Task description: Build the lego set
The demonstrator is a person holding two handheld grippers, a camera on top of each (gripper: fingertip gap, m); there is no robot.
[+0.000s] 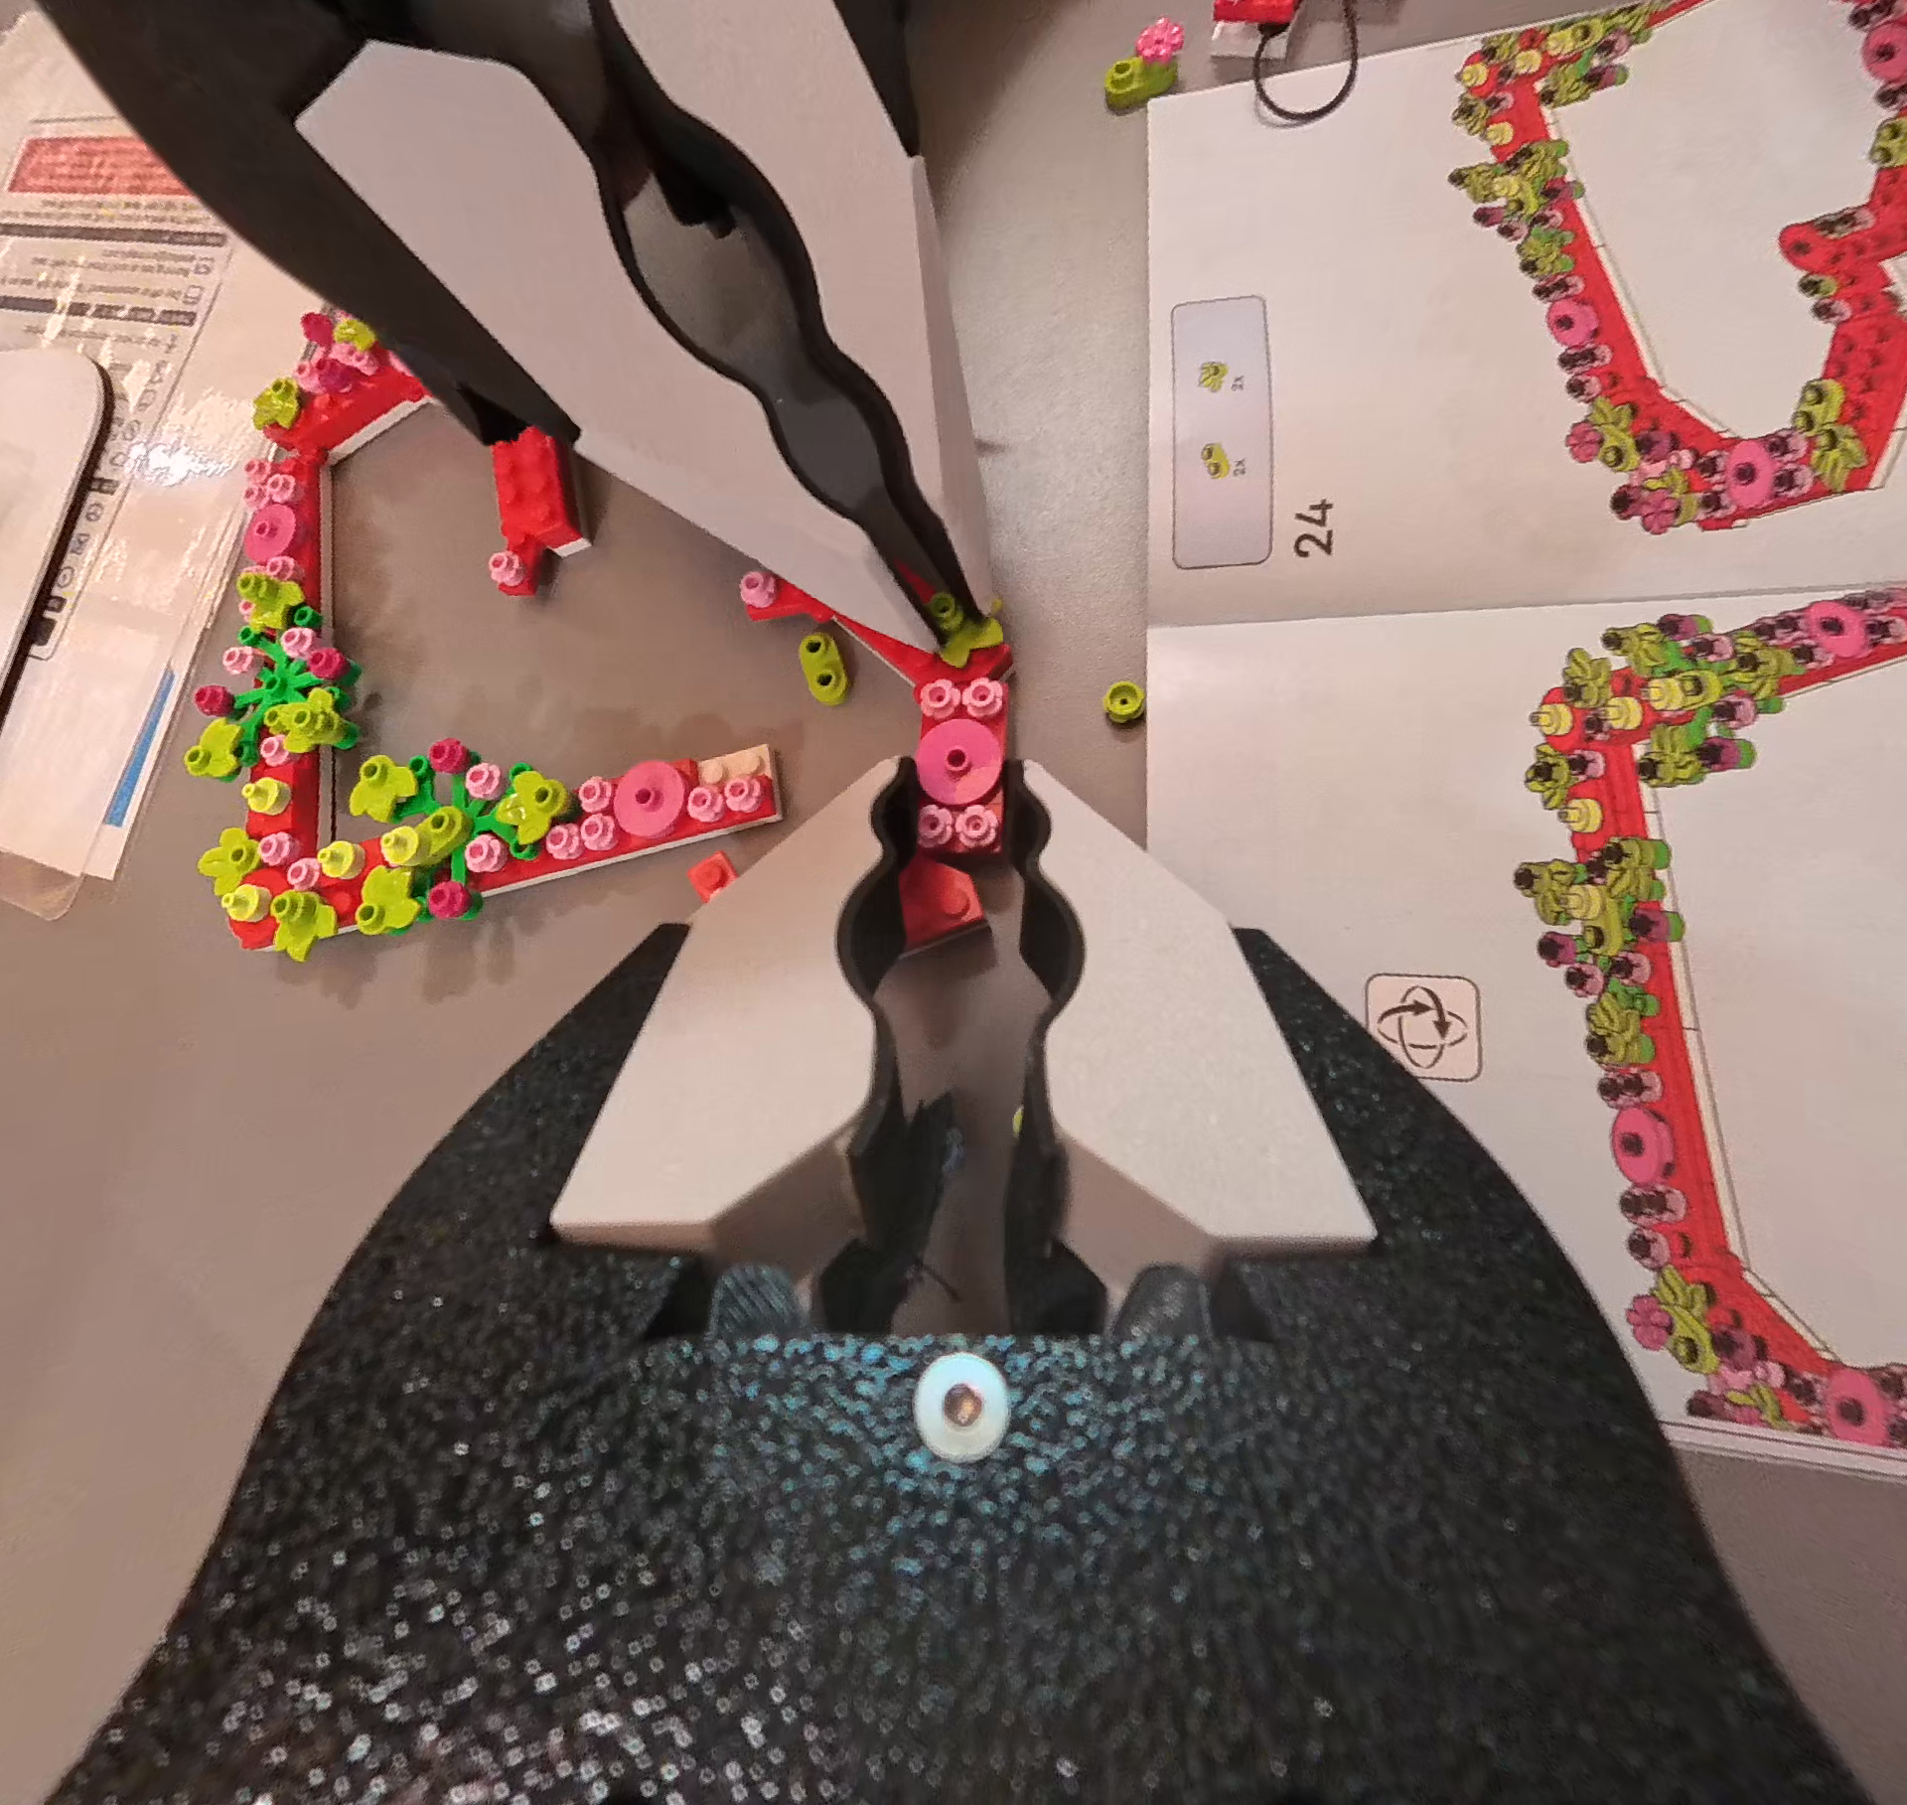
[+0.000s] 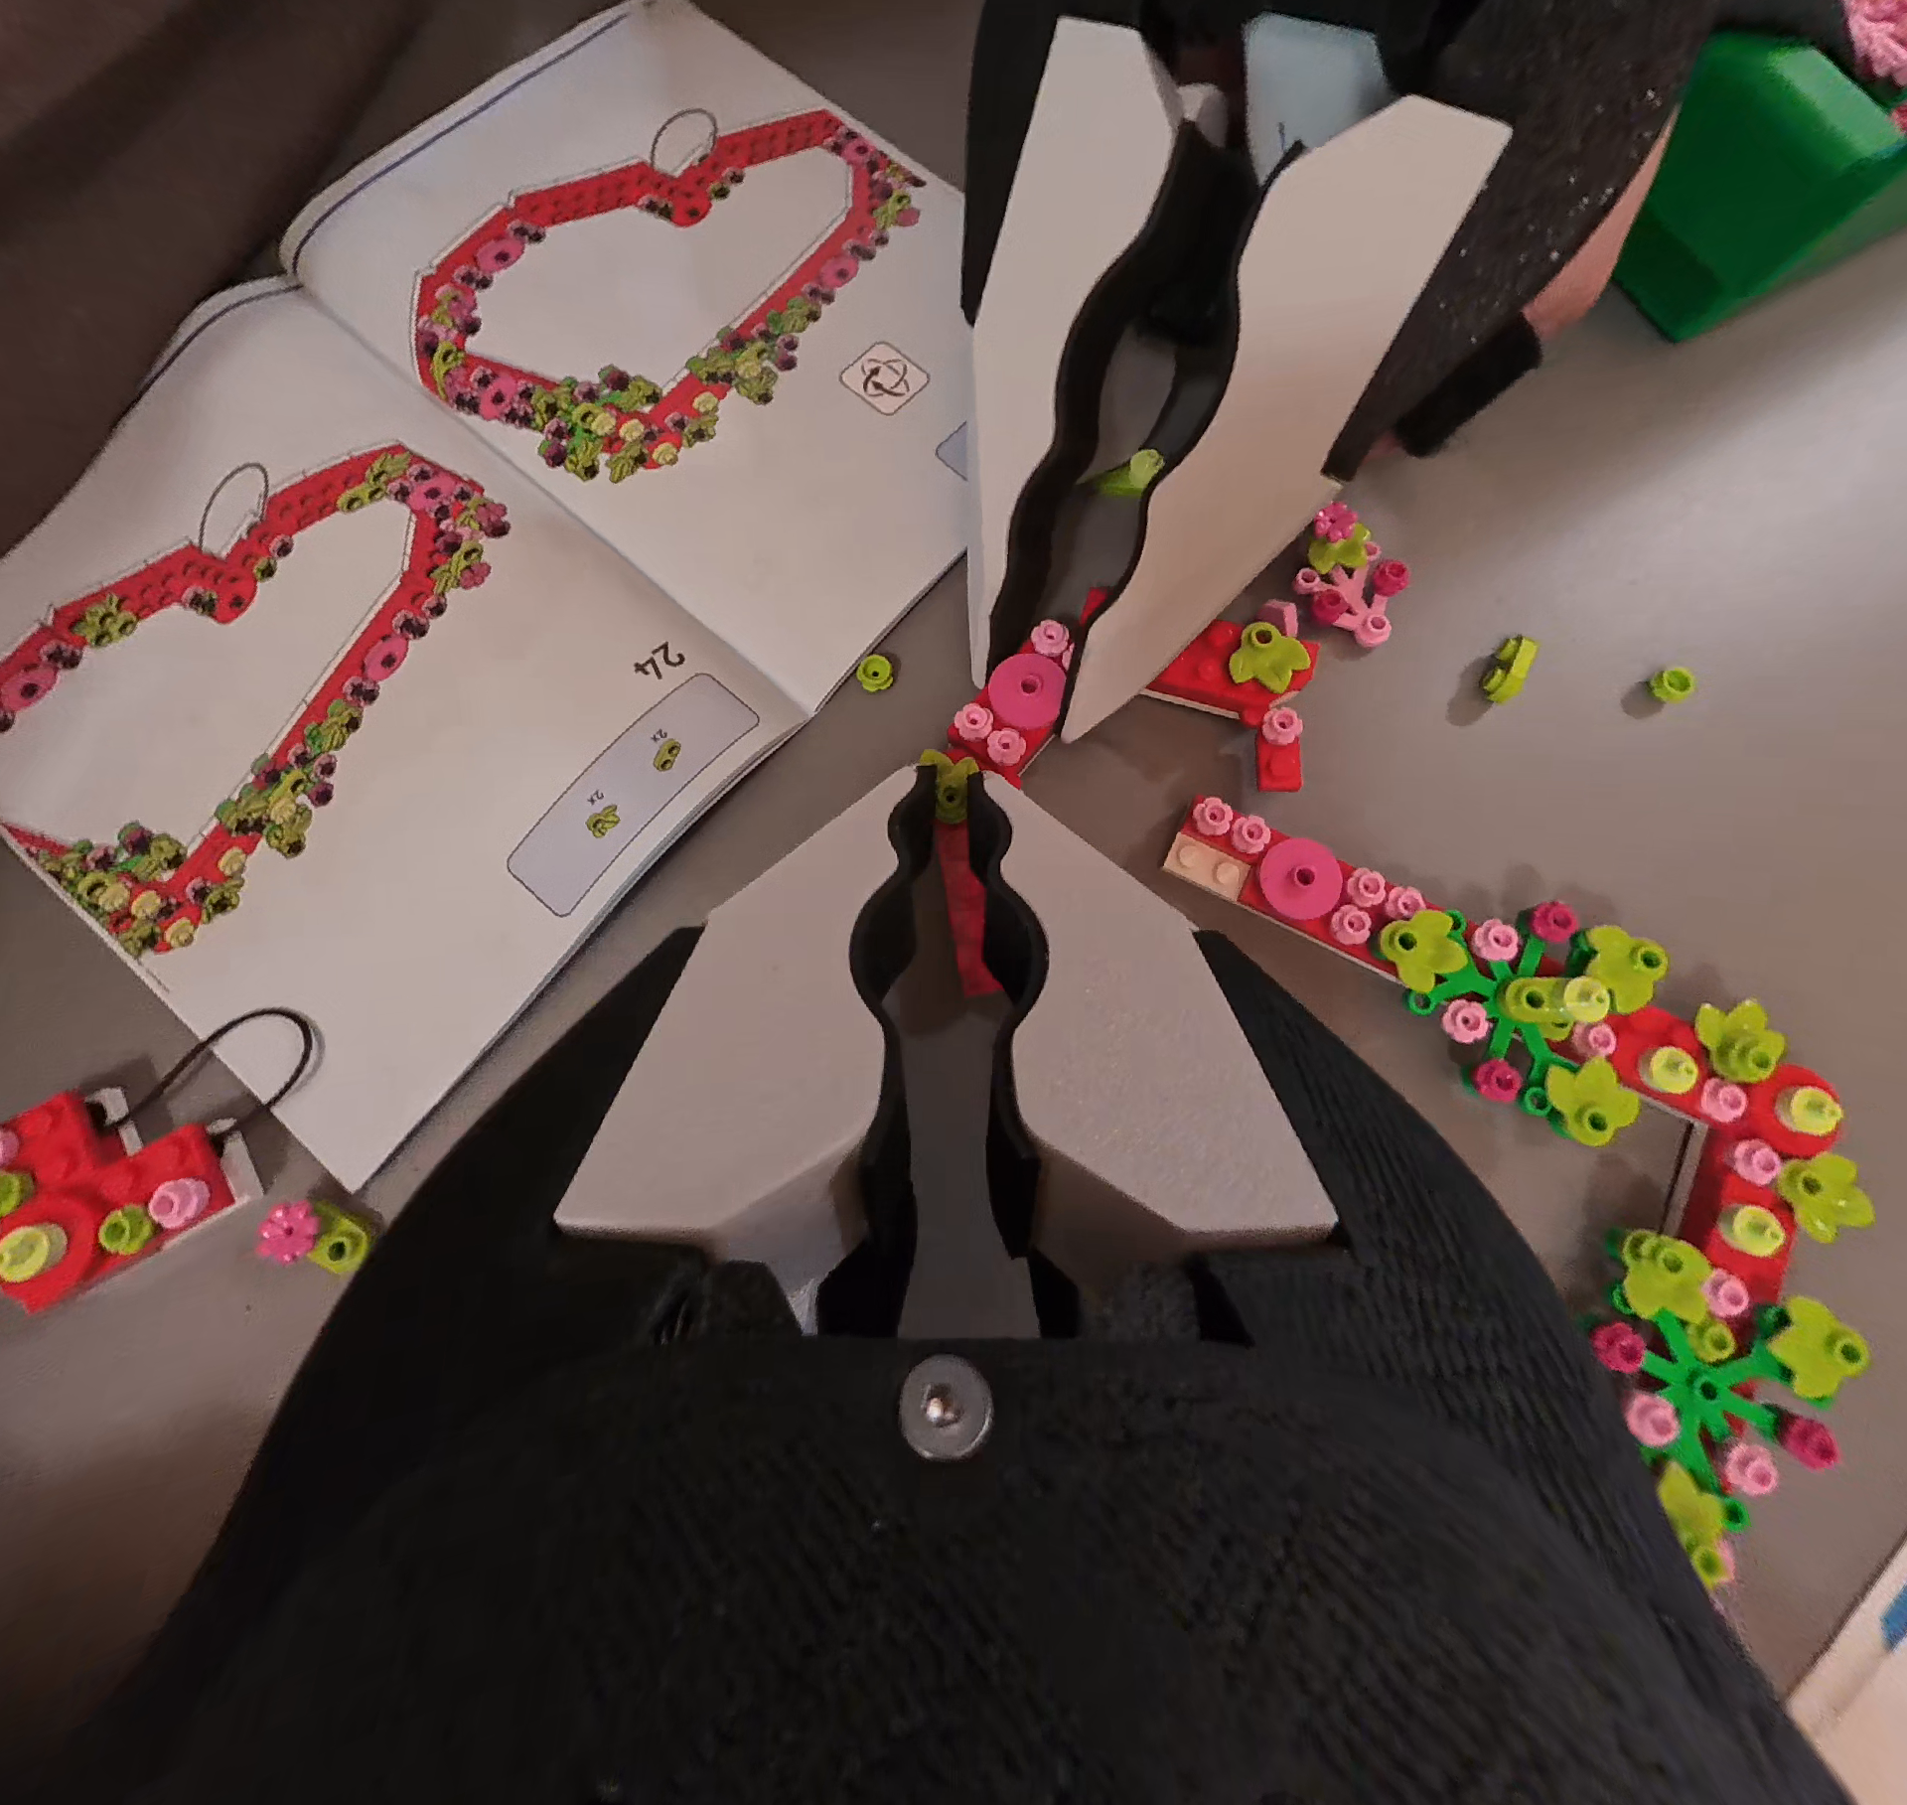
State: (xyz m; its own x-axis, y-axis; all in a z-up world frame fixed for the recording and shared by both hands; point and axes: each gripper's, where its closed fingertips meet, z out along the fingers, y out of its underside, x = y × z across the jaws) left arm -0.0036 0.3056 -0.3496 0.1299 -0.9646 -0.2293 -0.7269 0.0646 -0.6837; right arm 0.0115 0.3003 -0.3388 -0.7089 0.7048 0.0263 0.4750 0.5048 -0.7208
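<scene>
The left gripper (image 1: 958,796) has its fingers squeezed on both sides of a red strip (image 1: 960,765) with pink flowers, which lies on the bench (image 1: 619,1033) between the fingers. The right gripper (image 2: 955,775) pinches a small lime leaf (image 2: 949,787) in its closed fingers, right above the strip's far end. The strip looks hard and light, so hold it by its flat sides. The leaf is tiny and could slip or pop off. Push gently.
</scene>
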